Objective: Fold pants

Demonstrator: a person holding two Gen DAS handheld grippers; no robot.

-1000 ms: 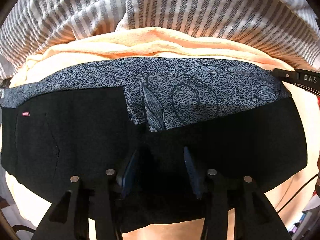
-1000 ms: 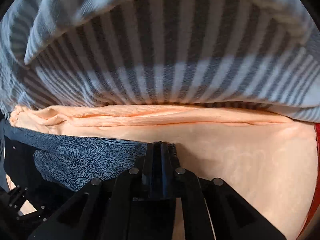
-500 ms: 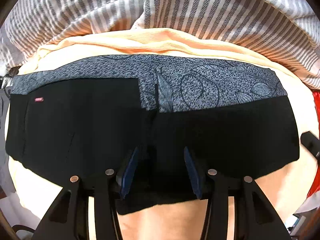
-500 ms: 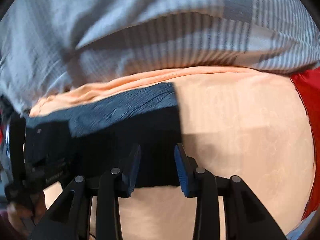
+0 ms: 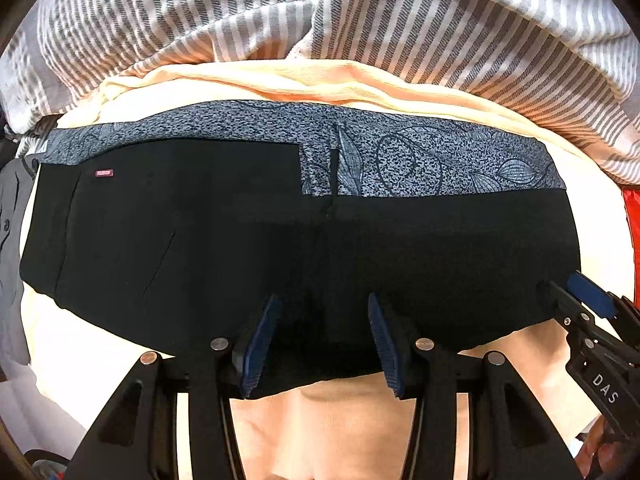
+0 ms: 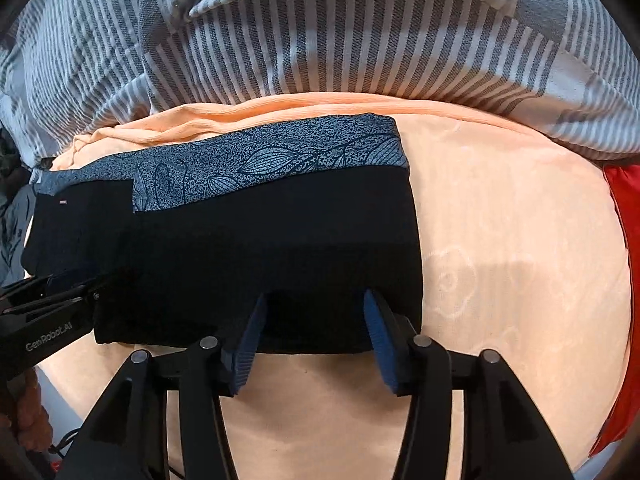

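The black pants point(image 5: 240, 240) with a grey leaf-patterned band point(image 5: 420, 156) lie folded lengthwise on a peach sheet point(image 5: 340, 420); they also show in the right wrist view point(image 6: 260, 248). My left gripper point(image 5: 322, 318) is open, its fingers over the pants' near edge at the middle. My right gripper point(image 6: 316, 314) is open over the near right corner of the pants; it also shows at the right edge of the left wrist view point(image 5: 576, 292). The left gripper also shows in the right wrist view point(image 6: 48, 304). Neither holds cloth.
A grey-and-white striped blanket point(image 5: 360, 20) is bunched behind the pants, also in the right wrist view point(image 6: 360, 40). A red item point(image 6: 624, 260) lies at the right edge. Dark grey cloth point(image 5: 10, 220) lies at the left. Bare peach sheet point(image 6: 500, 240) extends right of the pants.
My right gripper has opened and pulled back from the far patterned edge to the near right corner. The pants have come to lie flat. My left gripper stayed open and drew back slightly.
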